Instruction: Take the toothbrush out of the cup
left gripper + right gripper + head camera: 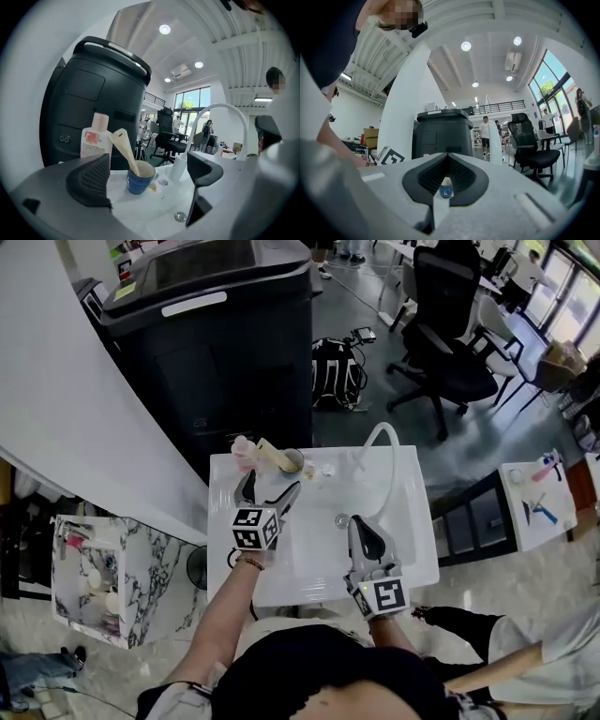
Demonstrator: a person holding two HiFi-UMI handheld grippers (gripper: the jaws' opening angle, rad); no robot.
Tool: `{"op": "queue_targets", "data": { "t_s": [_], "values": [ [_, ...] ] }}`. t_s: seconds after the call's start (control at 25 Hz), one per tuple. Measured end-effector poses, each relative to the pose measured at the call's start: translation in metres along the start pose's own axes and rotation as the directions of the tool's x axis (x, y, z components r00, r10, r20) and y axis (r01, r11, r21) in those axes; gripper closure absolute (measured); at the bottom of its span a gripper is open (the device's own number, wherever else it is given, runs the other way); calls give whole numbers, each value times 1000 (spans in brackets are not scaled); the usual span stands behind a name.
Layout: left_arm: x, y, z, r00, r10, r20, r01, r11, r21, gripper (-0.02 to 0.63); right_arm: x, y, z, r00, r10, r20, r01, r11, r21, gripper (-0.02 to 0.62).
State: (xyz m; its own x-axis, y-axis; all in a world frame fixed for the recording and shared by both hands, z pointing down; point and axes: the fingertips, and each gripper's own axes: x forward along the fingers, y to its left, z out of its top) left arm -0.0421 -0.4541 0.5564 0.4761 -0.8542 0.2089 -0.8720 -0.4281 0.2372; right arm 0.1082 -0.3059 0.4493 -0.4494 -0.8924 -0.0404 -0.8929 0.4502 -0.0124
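A blue cup point(139, 178) stands on the rim of the white sink point(417, 549), at the back left. A cream toothbrush point(123, 144) stands in it and leans left over its rim. In the head view the cup point(293, 461) and the toothbrush point(271, 454) lie just beyond my left gripper point(269, 489). My left gripper point(147, 183) is open, with the cup a short way ahead between its jaws and nothing held. My right gripper point(360, 527) hovers over the basin with its jaws together. In the right gripper view point(445, 182) the cup point(446, 190) shows small through the gap.
A pink-capped bottle point(96, 140) stands left of the cup. The white faucet point(377, 441) arches over the basin, and a drain point(341, 518) lies in it. A tall black bin point(216, 334) stands behind the sink. A marble-patterned shelf point(131, 549) is at the left.
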Motion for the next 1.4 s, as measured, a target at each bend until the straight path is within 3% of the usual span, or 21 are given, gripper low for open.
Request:
{"op": "queue_targets", "data": {
  "t_s": [0.32, 0.48, 0.64, 0.72, 0.88, 1.0, 1.16, 1.32, 1.4],
  "values": [
    [44, 27, -23, 996, 34, -83, -39, 997, -65, 112, 16, -2, -5, 999, 47, -12, -46, 999, 7, 591],
    [64, 29, -29, 994, 26, -107, -34, 996, -77, 114, 21, -5, 6, 998, 36, 49, -37, 999, 38, 591],
    [76, 26, -28, 994, 20, -112, -28, 998, -64, 134, 20, -10, -8, 999, 38, -16, -38, 999, 17, 591],
    [79, 28, -26, 994, 33, -106, -39, 998, -56, 193, 22, -10, -1, 999, 38, 20, -39, 999, 27, 591],
    [80, 42, -22, 993, 78, -88, -83, 995, -55, 418, 23, -11, -2, 999, 42, 22, -43, 999, 28, 591],
    [78, 49, -18, 992, 97, -77, -103, 992, -76, 537, 24, -13, -2, 999, 42, 24, -43, 998, 36, 591],
    [76, 44, -12, 995, 73, -62, -78, 994, -77, 575, 24, -13, -2, 999, 45, 29, -46, 998, 45, 591],
    [73, 38, -2, 998, 47, -44, -49, 997, -51, 578, 23, -11, -14, 998, 51, -31, -50, 998, 25, 591],
    [70, 34, 5, 999, 37, -27, -38, 998, -46, 578, 25, -8, -7, 998, 57, 6, -57, 998, 36, 591]
  ]
}}
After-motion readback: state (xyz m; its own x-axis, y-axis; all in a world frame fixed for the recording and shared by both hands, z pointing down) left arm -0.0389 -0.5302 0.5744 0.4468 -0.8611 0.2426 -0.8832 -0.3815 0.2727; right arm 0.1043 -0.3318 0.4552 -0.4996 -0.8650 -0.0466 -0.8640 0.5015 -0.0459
